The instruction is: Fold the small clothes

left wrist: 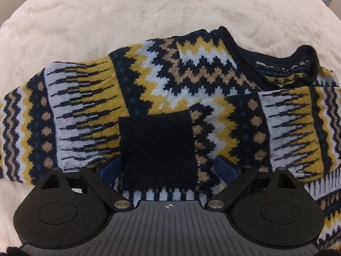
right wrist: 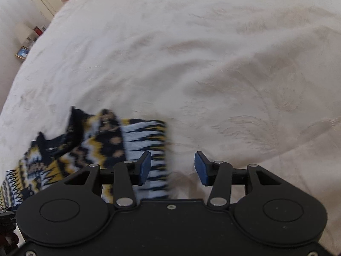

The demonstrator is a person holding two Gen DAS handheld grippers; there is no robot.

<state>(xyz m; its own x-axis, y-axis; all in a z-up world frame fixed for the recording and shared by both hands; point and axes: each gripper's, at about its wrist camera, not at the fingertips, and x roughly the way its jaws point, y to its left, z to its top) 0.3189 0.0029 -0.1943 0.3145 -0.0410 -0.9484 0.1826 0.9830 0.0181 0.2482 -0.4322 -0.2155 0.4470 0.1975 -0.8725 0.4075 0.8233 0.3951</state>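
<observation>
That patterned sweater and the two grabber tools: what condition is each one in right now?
Sweater: lying on the white bedspread, sleeves folded in across the front, neck opening showing its label.
Dark cuff: lying between the left gripper's fingers, not pinched.
Left gripper: open, blue pads either side of the cuff.
Right gripper: open, holding nothing, at the sweater's edge; this view is blurred.

Our left tool [left wrist: 168, 168] low and level, its blue fingers [left wrist: 226, 167] spread wide apart, our right tool [right wrist: 172, 167] held level too, its blue fingers [right wrist: 201, 168] parted, gripping nothing
</observation>
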